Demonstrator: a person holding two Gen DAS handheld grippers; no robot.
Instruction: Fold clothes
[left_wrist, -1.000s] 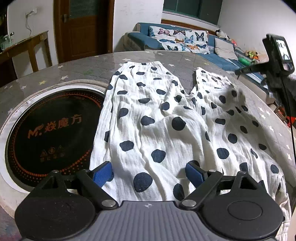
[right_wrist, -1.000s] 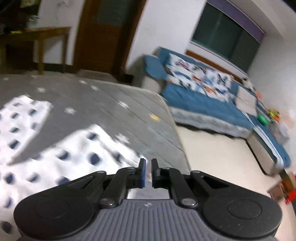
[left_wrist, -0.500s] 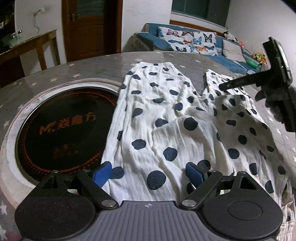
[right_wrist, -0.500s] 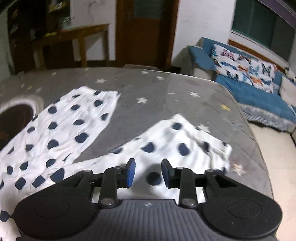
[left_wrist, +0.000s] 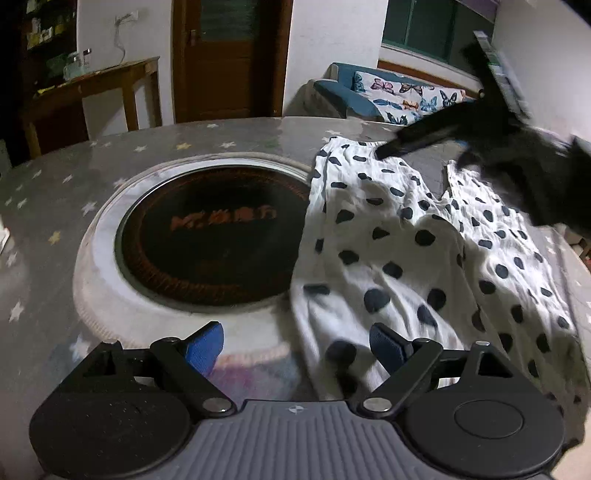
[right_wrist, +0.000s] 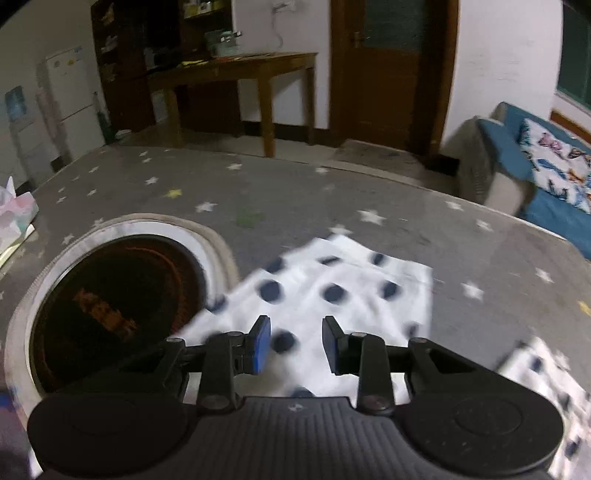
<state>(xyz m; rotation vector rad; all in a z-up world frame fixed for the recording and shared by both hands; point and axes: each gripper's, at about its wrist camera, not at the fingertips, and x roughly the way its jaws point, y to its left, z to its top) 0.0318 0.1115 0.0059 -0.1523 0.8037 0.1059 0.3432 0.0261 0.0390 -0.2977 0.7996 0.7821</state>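
White trousers with navy dots (left_wrist: 406, 251) lie flat on the grey starred table (left_wrist: 55, 221), legs pointing away. My left gripper (left_wrist: 295, 347) is open wide at the near end, and the garment's near left edge lies between its blue pads without being pinched. My right gripper (right_wrist: 295, 345) stands partly open above the far end of the left trouser leg (right_wrist: 332, 288), with nothing between its pads. In the left wrist view the right gripper (left_wrist: 391, 147) shows as a blurred black shape over that same leg end. The other leg end (right_wrist: 535, 369) sits lower right.
A round black cooktop (left_wrist: 210, 240) with a white rim is set into the table just left of the trousers. A tissue pack (right_wrist: 14, 210) lies at the table's left edge. A wooden side table (right_wrist: 236, 70), a door and a blue sofa (right_wrist: 517, 155) stand beyond.
My right gripper went from shut to partly open and swung left, from the right leg's end to the left leg's end. My left gripper shifted left towards the garment's near left edge.
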